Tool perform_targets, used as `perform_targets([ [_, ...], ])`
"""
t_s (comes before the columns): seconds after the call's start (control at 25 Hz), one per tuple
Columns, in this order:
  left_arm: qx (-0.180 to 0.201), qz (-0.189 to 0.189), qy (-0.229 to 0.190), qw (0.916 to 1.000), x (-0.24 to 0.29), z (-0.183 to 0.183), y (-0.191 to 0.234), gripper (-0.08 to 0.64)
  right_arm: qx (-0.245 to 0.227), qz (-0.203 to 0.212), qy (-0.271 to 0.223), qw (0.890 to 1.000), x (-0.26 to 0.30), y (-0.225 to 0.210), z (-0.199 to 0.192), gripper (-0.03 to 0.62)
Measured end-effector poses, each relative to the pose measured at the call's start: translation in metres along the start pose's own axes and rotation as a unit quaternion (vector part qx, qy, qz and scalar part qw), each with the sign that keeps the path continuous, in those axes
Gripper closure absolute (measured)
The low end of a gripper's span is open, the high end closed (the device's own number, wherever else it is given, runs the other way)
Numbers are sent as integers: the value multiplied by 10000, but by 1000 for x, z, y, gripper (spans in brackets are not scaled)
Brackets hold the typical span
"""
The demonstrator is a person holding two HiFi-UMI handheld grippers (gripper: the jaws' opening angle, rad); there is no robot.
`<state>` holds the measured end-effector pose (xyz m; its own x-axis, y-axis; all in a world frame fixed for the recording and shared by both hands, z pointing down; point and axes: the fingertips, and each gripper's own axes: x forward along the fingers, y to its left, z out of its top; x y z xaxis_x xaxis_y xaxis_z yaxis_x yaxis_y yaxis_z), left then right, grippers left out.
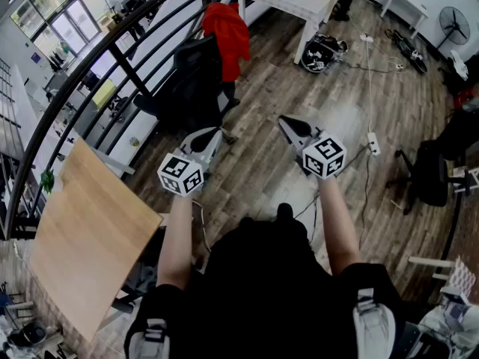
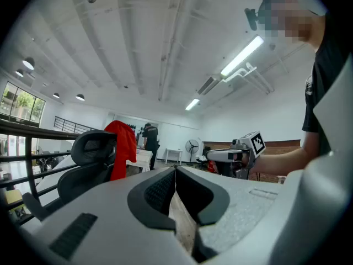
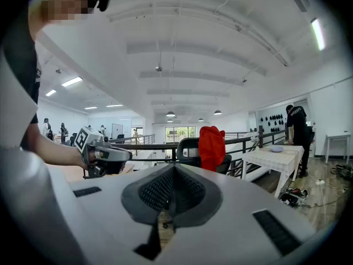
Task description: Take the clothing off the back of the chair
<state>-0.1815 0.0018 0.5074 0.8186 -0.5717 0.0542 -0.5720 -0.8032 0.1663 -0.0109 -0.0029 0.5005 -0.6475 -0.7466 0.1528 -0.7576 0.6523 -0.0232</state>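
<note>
Looking at this, you're only at the approach step. Your left tool (image 1: 209,137) and right tool (image 1: 289,126) are both clenched on nothing, well apart from the red garment (image 1: 227,32) draped over the black office chair (image 1: 191,88) near top centre. Next you'd need to step closer, open a tool and pinch the fabric.

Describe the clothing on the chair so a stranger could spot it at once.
Find the white table on the wooden floor beside the black railing. Next to it stands a black office chair, with the red garment draped over its backrest. Its bright red stands out against the black chair and white table.
</note>
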Motion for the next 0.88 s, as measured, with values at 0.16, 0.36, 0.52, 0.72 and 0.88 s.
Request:
perform_targets([
  [0.16,13,-11,-58,10000,-1,5,0,557,-62,16,58,10000,3,4,0,595],
  [0.36,38,-66,-28,10000,-3,2,-1,557,-20,-8,110,9999,2,7,-4,595],
  [0.52,-89,-84,-23,9999,-4,-8,1,557,111,-32,111,9999,1,4,-9,595],
  [0.72,-119,-133,8,9998,-4,-13,2,557,171,-92,126,9997,1,1,-11,595],
  [0.88,-93,-136,-30,9999,-7,-9,6,557,252,-158,143,9995,3,2,-11,595],
])
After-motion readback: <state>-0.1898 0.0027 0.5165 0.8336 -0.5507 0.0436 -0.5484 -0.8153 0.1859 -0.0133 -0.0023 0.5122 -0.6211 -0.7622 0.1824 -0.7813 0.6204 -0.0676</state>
